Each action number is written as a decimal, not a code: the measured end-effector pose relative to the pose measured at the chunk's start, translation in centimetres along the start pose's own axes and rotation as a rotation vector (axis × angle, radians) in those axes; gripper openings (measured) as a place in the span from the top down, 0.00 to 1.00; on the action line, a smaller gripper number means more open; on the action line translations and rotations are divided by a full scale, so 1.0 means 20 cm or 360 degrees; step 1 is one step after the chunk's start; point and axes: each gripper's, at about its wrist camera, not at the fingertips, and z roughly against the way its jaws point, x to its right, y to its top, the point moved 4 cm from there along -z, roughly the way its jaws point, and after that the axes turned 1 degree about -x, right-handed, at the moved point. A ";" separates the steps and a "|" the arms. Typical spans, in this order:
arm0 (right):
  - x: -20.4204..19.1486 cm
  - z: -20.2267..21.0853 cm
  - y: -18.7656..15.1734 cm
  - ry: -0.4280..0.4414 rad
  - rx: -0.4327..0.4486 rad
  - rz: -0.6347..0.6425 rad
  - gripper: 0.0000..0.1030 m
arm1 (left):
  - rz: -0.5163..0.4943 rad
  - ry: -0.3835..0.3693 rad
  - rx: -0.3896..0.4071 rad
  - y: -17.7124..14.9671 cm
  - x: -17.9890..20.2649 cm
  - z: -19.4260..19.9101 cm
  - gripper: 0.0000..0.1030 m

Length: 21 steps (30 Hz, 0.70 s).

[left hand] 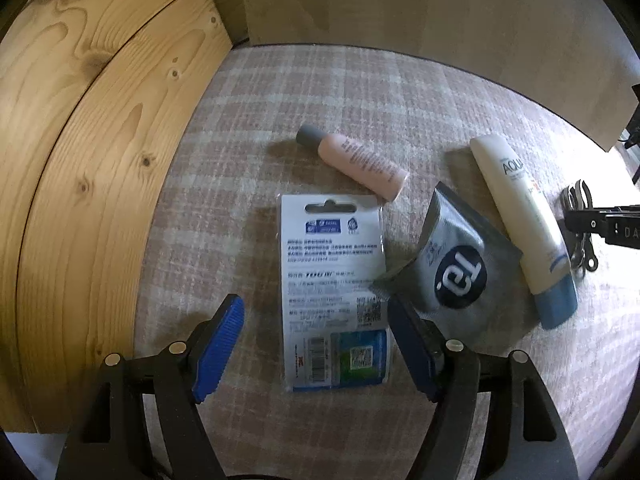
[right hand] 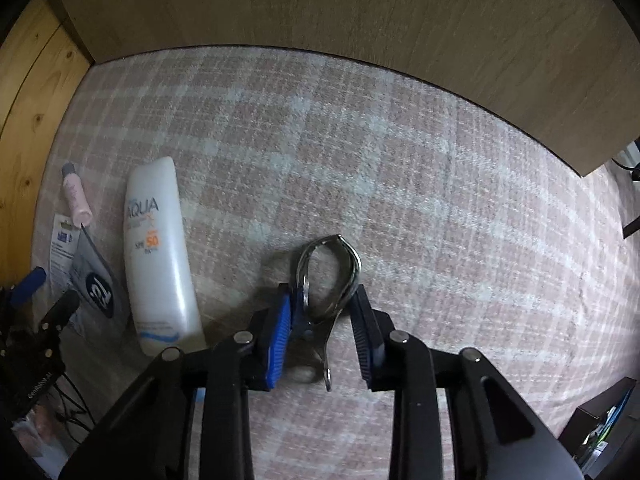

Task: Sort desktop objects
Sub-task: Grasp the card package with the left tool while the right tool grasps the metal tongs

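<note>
The right claw (right hand: pixel 322 340) stood wide astride the clip (right hand: pixel 326 280), which lay on the table (right hand: pixel 440 200) right of the tube (right hand: pixel 160 256), long axis along the fingers. The left claw (left hand: pixel 316 344), also wide and empty, hovered over the card (left hand: pixel 334 280), left of the tube.

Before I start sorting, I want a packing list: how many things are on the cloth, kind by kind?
Tubes and bottles: 2, the white sunscreen tube and the pink bottle
Flat packets: 2, the white card pack and the grey pouch
Metal clips: 1, the metal clip
Total: 5
</note>
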 end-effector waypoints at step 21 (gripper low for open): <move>-0.21 0.02 -0.05 0.0050 0.0036 0.0013 0.80 | 0.0061 -0.0022 0.0017 0.04 0.02 -0.01 0.48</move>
